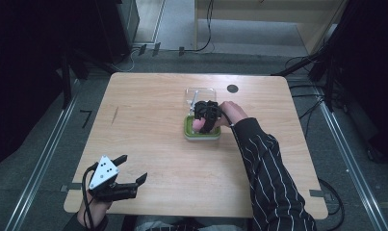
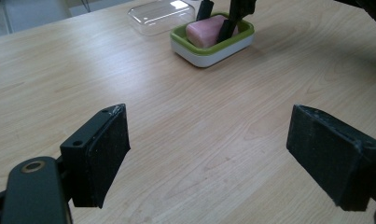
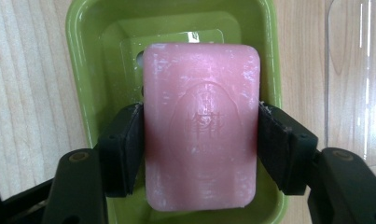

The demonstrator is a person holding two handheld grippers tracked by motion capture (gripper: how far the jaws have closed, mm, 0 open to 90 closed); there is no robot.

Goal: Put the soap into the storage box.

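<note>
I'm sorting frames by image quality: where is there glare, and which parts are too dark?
High view: room around the table is nearly black. Left gripper view: glare on the clear lid. Right gripper view: small highlight on the green soap dish above the sharply lit pink soap.

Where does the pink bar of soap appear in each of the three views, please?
High view: the pink bar of soap sits mid-table, under the right tool.
Left gripper view: top centre, far across the table.
Right gripper view: centre, clamped between the black jaws.
Shared landmark: the green soap dish beneath it.
</note>
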